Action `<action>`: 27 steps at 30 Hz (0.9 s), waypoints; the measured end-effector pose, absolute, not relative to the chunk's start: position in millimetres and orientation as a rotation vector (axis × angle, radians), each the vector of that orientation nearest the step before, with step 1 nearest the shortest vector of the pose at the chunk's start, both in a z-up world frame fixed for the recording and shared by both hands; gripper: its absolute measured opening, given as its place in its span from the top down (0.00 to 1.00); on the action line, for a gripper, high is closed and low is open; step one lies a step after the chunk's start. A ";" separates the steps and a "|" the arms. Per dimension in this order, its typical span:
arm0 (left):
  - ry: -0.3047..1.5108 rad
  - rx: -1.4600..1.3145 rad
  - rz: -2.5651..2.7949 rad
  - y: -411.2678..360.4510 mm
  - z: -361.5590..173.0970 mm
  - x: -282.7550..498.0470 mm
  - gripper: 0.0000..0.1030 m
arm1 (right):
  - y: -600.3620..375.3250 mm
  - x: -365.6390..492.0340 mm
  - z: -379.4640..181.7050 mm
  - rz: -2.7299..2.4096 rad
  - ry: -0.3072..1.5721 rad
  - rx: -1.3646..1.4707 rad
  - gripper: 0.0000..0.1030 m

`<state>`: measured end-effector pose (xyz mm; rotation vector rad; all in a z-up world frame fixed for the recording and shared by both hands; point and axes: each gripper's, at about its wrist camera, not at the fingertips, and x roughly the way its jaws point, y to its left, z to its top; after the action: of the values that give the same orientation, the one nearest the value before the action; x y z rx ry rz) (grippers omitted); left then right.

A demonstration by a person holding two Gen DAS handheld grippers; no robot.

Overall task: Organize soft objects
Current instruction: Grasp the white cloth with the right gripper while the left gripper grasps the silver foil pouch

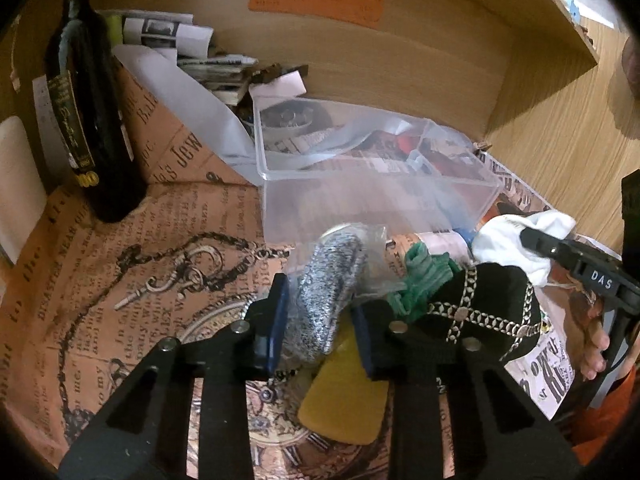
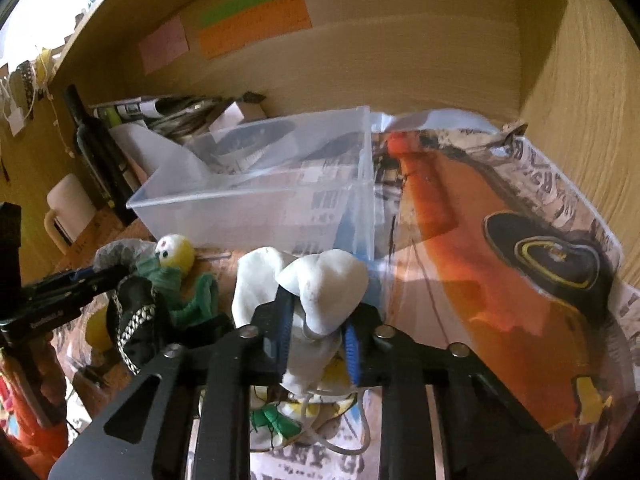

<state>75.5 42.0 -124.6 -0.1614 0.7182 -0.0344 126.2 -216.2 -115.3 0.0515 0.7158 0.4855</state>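
A: Where do we stand? The clear plastic bin [image 1: 372, 168] looks to us as if no soft thing has gone into it yet; what shows through its walls seems to be the printed paper under it and clutter behind.

B: Agreed. We have two items in hand, none delivered. Our left tongs [image 1: 320, 320] are closed on the grey knitted piece in its clear wrapper [image 1: 328, 280], lifted just in front of the bin. Our right tongs [image 2: 316, 336] are pinching the white cloth [image 2: 316, 292], also close to the bin's near wall.

A: And what is left on the desk [image 1: 120, 280]?

B: We count one black pouch with silver trim [image 1: 488, 304], one green yarn doll with a yellow head [image 2: 176, 264], and one yellow sponge-like pad [image 1: 344, 396] lying under the left tongs. Something green and white sits below the right tongs too, but we cannot tell what it is.

A: So five soft things for certain, one bin, one dark bottle [image 1: 92, 120] standing at the back left.

B: Yes; we judge the job barely begun.
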 end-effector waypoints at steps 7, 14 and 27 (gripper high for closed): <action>0.635 -0.163 -0.017 49.3 -101.3 64.5 0.72 | -221.7 122.7 -93.1 0.482 0.606 0.074 0.87; 0.533 -0.179 -0.016 53.9 -70.4 66.5 0.72 | -220.9 121.4 -69.2 0.480 0.505 0.096 0.87; 0.468 -0.141 -0.031 39.1 -36.6 118.2 0.72 | -196.7 152.4 -33.3 0.514 0.384 0.058 0.87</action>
<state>118.2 39.1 -36.6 -0.1410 0.4678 -0.0305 152.4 -196.7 -33.3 0.0580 0.3844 0.5139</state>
